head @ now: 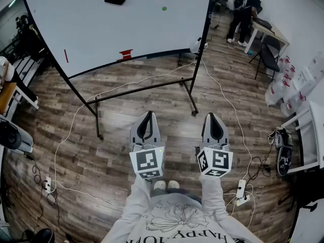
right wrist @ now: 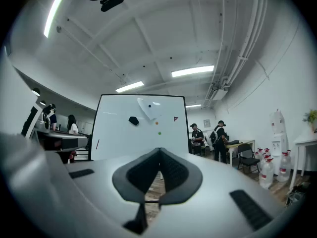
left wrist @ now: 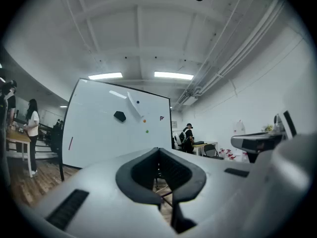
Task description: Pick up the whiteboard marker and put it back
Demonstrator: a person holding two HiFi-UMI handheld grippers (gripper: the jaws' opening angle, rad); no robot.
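The left gripper [head: 147, 115] and right gripper [head: 214, 117] are hovering level, fingers pressed together and empty. The red whiteboard marker [head: 66, 56] is hanging upright on the whiteboard [head: 91, 27], well ahead and nearer the left gripper.

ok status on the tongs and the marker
Both shut, empty: left tongs, right tongs. Likely marker, slim and red, on whiteboard, left side, untouched. White cable across floor ahead.

Ahead of left hand-held gripper [head: 148, 114] and right hand-held gripper [head: 213, 115], a whiteboard [head: 101, 29]
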